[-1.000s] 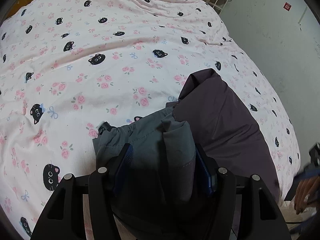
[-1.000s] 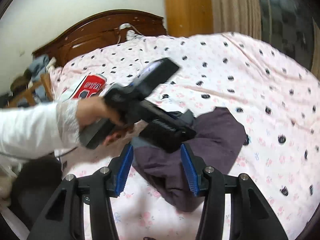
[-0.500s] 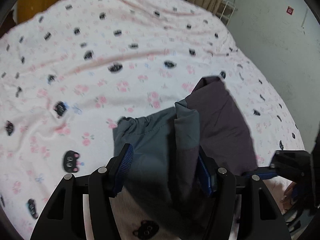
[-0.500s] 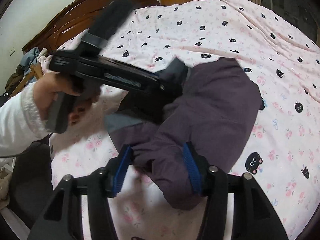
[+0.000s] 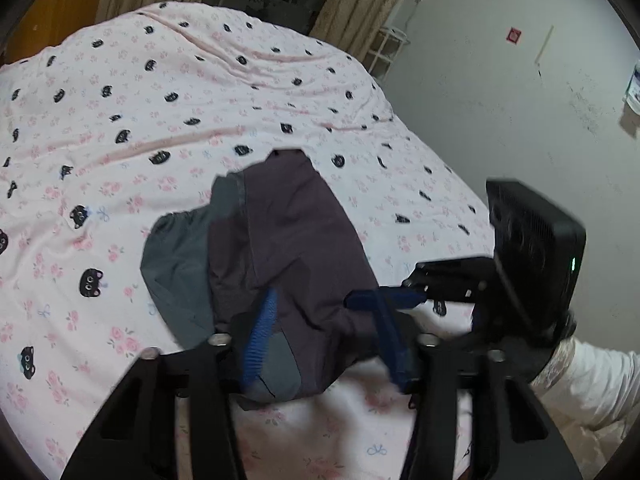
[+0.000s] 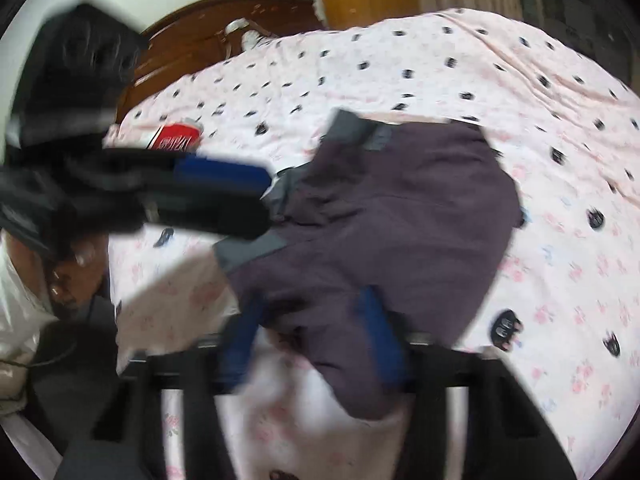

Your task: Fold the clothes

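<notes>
Clothes, one purple-and-grey garment (image 5: 280, 248), lie bunched on the bed (image 5: 168, 92) with its pink cat-print sheet. Left claw (image 5: 324, 336) has just been closing, its blue pads straddling the near hem; contact unclear. Right claw (image 6: 312, 340), blurred, likewise closing astride the purple edge, grip unclear.

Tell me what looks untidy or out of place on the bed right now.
The purple-and-grey garment lies bunched near the bed's edge, its grey layer sticking out unevenly at one side, not squarely folded. A red-and-white item sits apart on the pink cat-print sheet, near the headboard.
</notes>
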### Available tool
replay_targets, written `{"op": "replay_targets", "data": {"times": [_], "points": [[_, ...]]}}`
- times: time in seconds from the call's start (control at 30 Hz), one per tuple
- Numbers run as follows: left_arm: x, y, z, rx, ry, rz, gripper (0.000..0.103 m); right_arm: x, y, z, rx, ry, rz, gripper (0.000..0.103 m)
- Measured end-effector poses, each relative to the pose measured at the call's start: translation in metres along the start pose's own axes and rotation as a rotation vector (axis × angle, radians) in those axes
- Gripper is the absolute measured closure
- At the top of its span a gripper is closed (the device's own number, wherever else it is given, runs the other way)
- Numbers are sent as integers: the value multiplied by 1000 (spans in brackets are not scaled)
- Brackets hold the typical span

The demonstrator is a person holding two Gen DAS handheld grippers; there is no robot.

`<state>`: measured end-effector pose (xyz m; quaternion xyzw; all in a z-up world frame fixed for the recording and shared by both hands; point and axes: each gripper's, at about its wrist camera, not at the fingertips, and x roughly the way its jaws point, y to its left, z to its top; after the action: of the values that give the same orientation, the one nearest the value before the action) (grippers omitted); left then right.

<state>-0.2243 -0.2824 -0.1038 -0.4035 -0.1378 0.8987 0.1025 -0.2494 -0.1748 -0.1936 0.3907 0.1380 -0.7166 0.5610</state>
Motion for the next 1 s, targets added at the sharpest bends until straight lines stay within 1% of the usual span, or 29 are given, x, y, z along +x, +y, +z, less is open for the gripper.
{"op": "replay_targets", "data": {"times": [0.03, 0.1, 0.17, 0.2, 0.3, 0.4, 0.47, 0.6, 0.7, 0.8, 0.83, 0.9, 0.97, 1.0], "points": [[4, -2, -1, 17, 20, 19, 87, -4, -7, 0, 26, -3, 14, 72], [14, -2, -6, 41, 67, 52, 95, -11, -18, -3, 72, -11, 41, 74], [25, 2, -11, 43, 107, 68, 98, -12, -24, -5, 93, -7, 53, 76], [30, 5, -15, 46, 131, 93, 99, -11, -25, -6, 99, -5, 57, 76], [42, 14, -30, 56, 177, 133, 99, -4, -25, -4, 115, 8, 82, 77], [46, 21, -39, 46, 174, 144, 99, 0, -21, 0, 117, 19, 106, 82], [45, 25, -41, 26, 162, 141, 99, -4, -16, 9, 87, 12, 96, 82], [45, 23, -42, 28, 151, 158, 99, -14, -24, 41, 78, -35, 55, 81], [44, 26, -40, 12, 150, 155, 99, -12, -44, 70, 112, -42, 14, 81], [45, 32, -39, -18, 146, 144, 99, 8, -69, 94, 164, -2, -15, 80], [44, 35, -40, -29, 145, 140, 99, 18, -77, 99, 182, 23, -12, 80], [44, 40, -41, -46, 141, 136, 99, 47, -89, 101, 199, 129, -35, 80], [44, 45, -42, -62, 137, 132, 99, 75, -94, 96, 172, 240, -80, 80], [45, 47, -42, -68, 135, 129, 99, 87, -97, 93, 157, 280, -95, 80]]}}
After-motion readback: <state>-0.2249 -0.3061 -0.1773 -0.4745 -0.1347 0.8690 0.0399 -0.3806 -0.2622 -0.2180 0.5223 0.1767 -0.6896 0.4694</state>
